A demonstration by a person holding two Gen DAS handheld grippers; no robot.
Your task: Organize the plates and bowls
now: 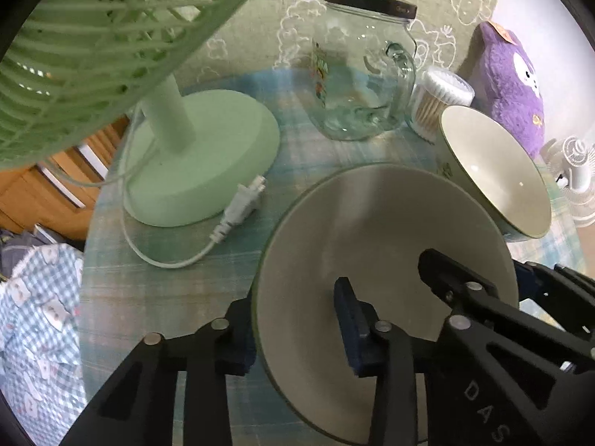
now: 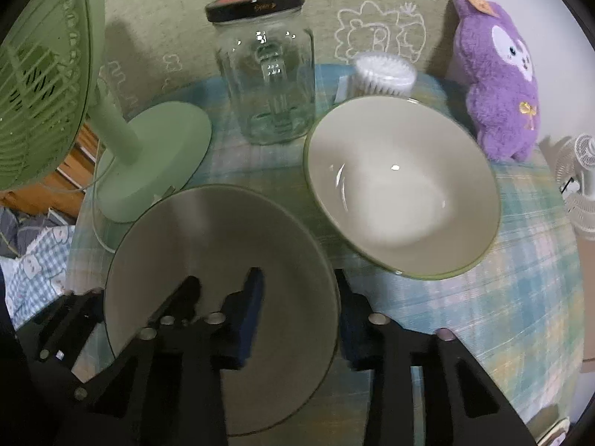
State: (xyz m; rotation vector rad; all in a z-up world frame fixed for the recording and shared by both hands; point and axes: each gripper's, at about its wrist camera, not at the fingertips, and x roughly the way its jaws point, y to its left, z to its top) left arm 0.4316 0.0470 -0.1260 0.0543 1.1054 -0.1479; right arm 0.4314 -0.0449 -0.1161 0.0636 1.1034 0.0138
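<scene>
Grippers straddle opposite rims of the plate [image 1: 372, 245] on the desk [image 1: 178, 290]: left gripper [image 1: 293, 319] and right gripper [image 2: 297, 312] each narrowed over an edge, contact unclear. Seat both pads squarely, lift level, clear the tilted bowl [image 2: 401, 186] beside it.

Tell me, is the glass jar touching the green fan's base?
Apart. The left wrist view shows bare tablecloth between the glass jar and the fan base.
</scene>
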